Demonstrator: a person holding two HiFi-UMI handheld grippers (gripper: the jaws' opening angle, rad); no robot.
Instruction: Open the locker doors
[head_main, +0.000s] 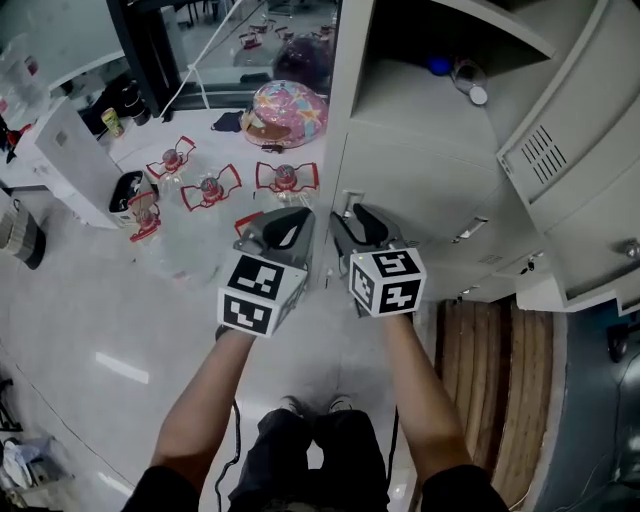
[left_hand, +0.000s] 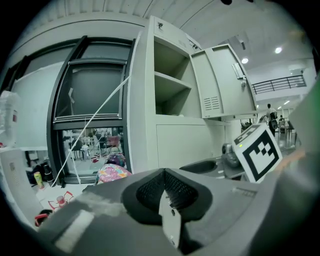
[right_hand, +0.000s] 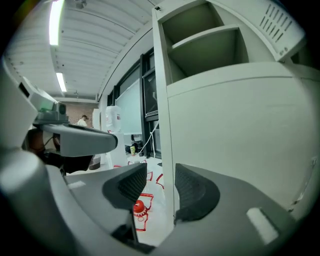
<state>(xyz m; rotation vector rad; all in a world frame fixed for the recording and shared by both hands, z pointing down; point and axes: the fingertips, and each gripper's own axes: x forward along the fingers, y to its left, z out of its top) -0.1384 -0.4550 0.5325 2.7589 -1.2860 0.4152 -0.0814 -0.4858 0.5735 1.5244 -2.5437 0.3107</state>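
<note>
Head view: pale glossy floor (head_main: 90, 330) fills the left half, with a tall pale grey metal locker bank (head_main: 400, 120) on the right. Top locker door (head_main: 560, 140), grey with a louvred vent, swung wide open; the shelf behind it is exposed. The flat grey closed locker door (head_main: 425, 195) below it sits flush, with a small metal handle (head_main: 468, 231) near its right edge. Slatted brown wooden panel (head_main: 500, 400) lies on the floor at the foot of the lockers. Both grippers are held side by side just short of the bank's left corner and touch nothing. Left gripper (head_main: 285, 228), seen in its own view (left_hand: 164, 174), has its dark ribbed pads pressed together, nothing between them. Right gripper (head_main: 358, 222), seen in its own view (right_hand: 161, 176), has its jaws standing fairly wide, empty; the locker's vertical front edge shows through the gap, beyond the tips. Left of the bank are a pink multicoloured star-patterned dome (head_main: 285, 112) and a cluster of clear plastic bottles with red handles (head_main: 210, 190) on the floor.
</note>
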